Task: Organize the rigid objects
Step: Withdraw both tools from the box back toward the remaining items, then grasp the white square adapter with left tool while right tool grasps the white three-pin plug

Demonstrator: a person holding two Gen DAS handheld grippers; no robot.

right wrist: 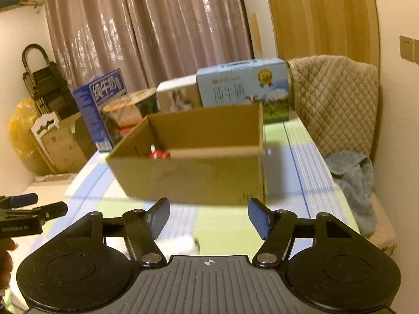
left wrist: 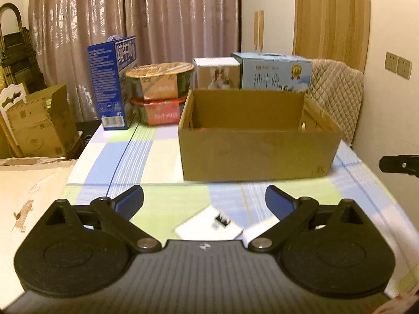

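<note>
- The left gripper [left wrist: 204, 202] is hovering with blue-padded jaws spread apart, gripping nothing, above a small white card [left wrist: 209, 226].
- The right gripper [right wrist: 208, 216] is likewise gaping, unladen.
- The open brown cardboard box [left wrist: 258, 151] is sitting on the checked tablecloth [left wrist: 125, 154], holding a red item [right wrist: 158, 154].

Shiny mauve floor-length curtains [left wrist: 136, 26], cream wall [left wrist: 387, 99], curved wooden door panel [left wrist: 330, 15], beige quilted chair back [left wrist: 337, 91], warm indoor light

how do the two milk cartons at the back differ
The dark blue milk carton stands tall on end at the left, beside the stacked bowls. The light blue milk carton lies long and low behind the cardboard box, at the right. Both carry large Chinese lettering and a top handle.
</note>
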